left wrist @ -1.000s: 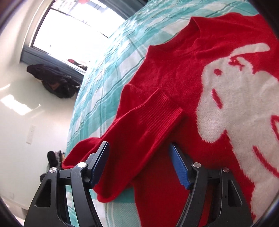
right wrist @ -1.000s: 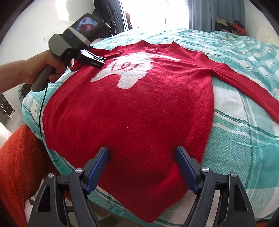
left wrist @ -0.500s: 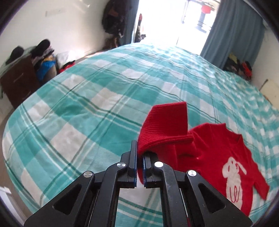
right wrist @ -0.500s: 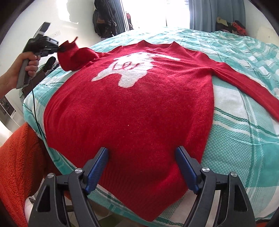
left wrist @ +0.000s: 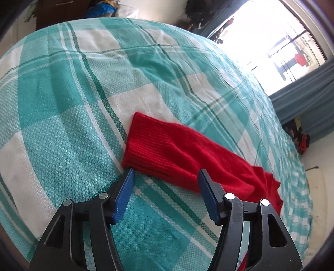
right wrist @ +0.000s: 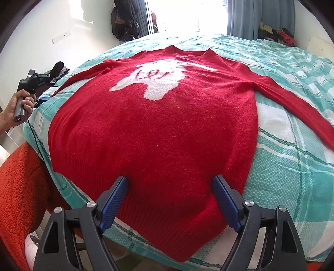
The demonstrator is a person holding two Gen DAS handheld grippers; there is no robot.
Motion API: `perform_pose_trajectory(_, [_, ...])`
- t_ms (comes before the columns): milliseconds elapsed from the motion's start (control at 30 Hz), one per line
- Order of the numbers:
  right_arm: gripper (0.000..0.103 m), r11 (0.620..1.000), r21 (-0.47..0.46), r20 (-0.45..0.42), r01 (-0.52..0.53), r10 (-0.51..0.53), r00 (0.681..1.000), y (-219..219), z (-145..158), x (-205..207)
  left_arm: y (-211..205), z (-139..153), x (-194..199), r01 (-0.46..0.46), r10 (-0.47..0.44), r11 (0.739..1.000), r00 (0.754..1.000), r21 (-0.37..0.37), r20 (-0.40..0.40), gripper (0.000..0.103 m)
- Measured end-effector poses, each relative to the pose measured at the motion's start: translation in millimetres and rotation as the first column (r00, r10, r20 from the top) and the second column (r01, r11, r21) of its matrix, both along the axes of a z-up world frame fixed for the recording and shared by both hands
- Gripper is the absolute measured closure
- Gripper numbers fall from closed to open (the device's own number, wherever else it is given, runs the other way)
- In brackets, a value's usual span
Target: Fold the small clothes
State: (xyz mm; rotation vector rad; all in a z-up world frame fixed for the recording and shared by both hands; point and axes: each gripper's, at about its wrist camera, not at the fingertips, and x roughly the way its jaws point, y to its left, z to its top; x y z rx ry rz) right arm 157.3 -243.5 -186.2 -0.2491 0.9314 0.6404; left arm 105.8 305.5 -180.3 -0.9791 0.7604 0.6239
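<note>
A red sweater [right wrist: 158, 125] with a white animal figure lies flat, front up, on the teal checked bed cover [right wrist: 288, 158]. My right gripper [right wrist: 170, 179] hovers over its ribbed hem, jaws wide and still opening, the pads not pressing the cloth. The left sleeve [left wrist: 167, 146] lies stretched out on the cover, cuff end outward. My left gripper [left wrist: 166, 171] sits just short of that cuff, jaws opening, nothing between the pads. In the right wrist view a hand [right wrist: 18, 108] holds the left gripper [right wrist: 50, 91] at the bed's left edge.
An orange fleecy fabric [right wrist: 16, 187] lies below the bed's near left corner. Dark bags [right wrist: 125, 20] hang by the bright window, blue curtains [right wrist: 242, 16] beside it. A pile of clothes [right wrist: 277, 33] sits at the far right. The right sleeve [right wrist: 292, 100] stretches out toward the right.
The left gripper shut on the sleeve cuff that lay folded on the sweater, carried it out to the left, laid it on the cover and let go. The right gripper stayed put.
</note>
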Motion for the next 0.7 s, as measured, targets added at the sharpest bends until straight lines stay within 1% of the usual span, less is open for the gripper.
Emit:
perform_pose_trajectory(33, [0.02,1.0,-0.007,0.004,-0.002,0.002,1.0,0.5,-0.3,-1.1,-3.2,2.1,-2.1,-0.01,0.01,1.0,1.0,-0.006,0.005,0.039])
perform_pose_trajectory(67, [0.02,1.0,-0.013,0.008,-0.004,0.004,1.0,0.9,-0.7,-2.2,-9.2,4.7,-4.0,-0.01,0.011,1.0,1.0,-0.02,0.029,0.039])
perform_pose_trajectory(100, [0.02,1.0,-0.018,0.011,-0.005,0.005,1.0,1.3,-1.0,-2.9,-17.7,7.5,-5.6,0.005,-0.002,0.999,0.998,-0.036,0.069,0.04])
perform_pose_trajectory(133, [0.02,1.0,-0.022,0.014,-0.005,0.005,1.0,1.7,-1.1,-3.6,-28.0,10.0,-5.5,0.033,-0.028,0.998,0.993,-0.048,0.114,0.04])
perform_pose_trajectory(167, [0.02,1.0,-0.025,0.016,-0.005,0.005,1.0,2.0,-1.2,-3.9,-38.7,11.9,-3.2,0.07,-0.062,0.996,0.988,-0.056,0.142,0.04])
perform_pose_trajectory(267, [0.018,1.0,-0.027,0.013,-0.006,0.006,1.0,2.7,-2.2,-3.1,-71.8,7.6,22.6,0.182,-0.168,0.98,0.972,-0.076,0.164,0.04])
perform_pose_trajectory(333, [0.016,1.0,-0.028,0.009,-0.009,0.009,1.0,4.0,-2.7,-2.3,-88.3,3.6,45.3,0.209,-0.198,0.976,0.968,-0.057,0.154,0.039])
perform_pose_trajectory(400, [0.014,0.999,-0.033,0.009,-0.014,0.014,1.0,6.0,-3.0,-2.7,-96.3,-1.2,64.5,0.197,-0.189,0.98,0.97,-0.041,0.151,0.039])
perform_pose_trajectory(467, [0.014,0.999,-0.039,0.011,-0.016,0.016,1.0,7.0,-3.0,-3.0,-94.3,-6.8,79.2,0.152,-0.144,0.987,0.977,-0.041,0.154,0.038])
perform_pose_trajectory(533, [0.014,0.999,-0.04,0.013,-0.017,0.017,1.0,6.7,-3.0,-3.6,-88.9,-10.4,87.4,0.085,-0.08,0.996,0.984,-0.027,0.158,0.037])
perform_pose_trajectory(600, [0.014,0.999,-0.039,0.016,-0.02,0.021,1.0,6.0,-3.1,-4.7,-84.7,-12.0,94.6,0.052,-0.049,0.999,0.988,-0.014,0.148,0.038])
perform_pose_trajectory(633, [0.014,0.999,-0.041,0.019,-0.023,0.024,1.0,5.8,-3.4,-5.7,-82.5,-11.7,97.8,0.048,-0.047,0.999,0.988,-0.005,0.145,0.042])
perform_pose_trajectory(667, [0.014,0.999,-0.045,0.022,-0.026,0.027,0.999,5.8,-3.8,-6.9,-81.9,-12.5,98.4,0.052,-0.052,0.999,0.989,0.003,0.141,0.056])
perform_pose_trajectory(700, [0.014,0.998,-0.05,0.027,-0.029,0.031,0.999,6.2,-4.3,-8.2,-78.7,-14.2,100.3,0.065,-0.064,0.998,0.987,-0.005,0.148,0.07])
